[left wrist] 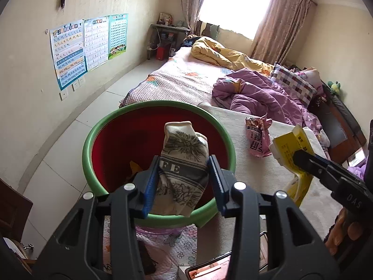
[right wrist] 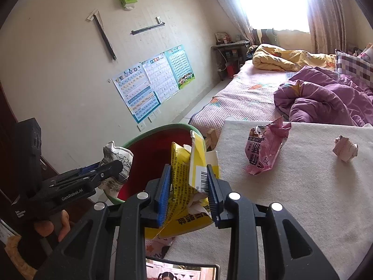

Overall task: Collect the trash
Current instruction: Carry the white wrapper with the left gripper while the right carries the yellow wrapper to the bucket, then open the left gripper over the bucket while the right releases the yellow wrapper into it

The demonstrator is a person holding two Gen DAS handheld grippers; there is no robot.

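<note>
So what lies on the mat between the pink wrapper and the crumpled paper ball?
Nothing: in the right wrist view the white mat is bare between the pink wrapper and the crumpled paper ball.

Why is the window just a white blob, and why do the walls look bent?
Left wrist view: the window is blown out by daylight, no detail outside; the fisheye lens bends the wall and floor lines. Right wrist view: the same glare at the window, dark rounded corners, the yellow packet sharp up close.
</note>
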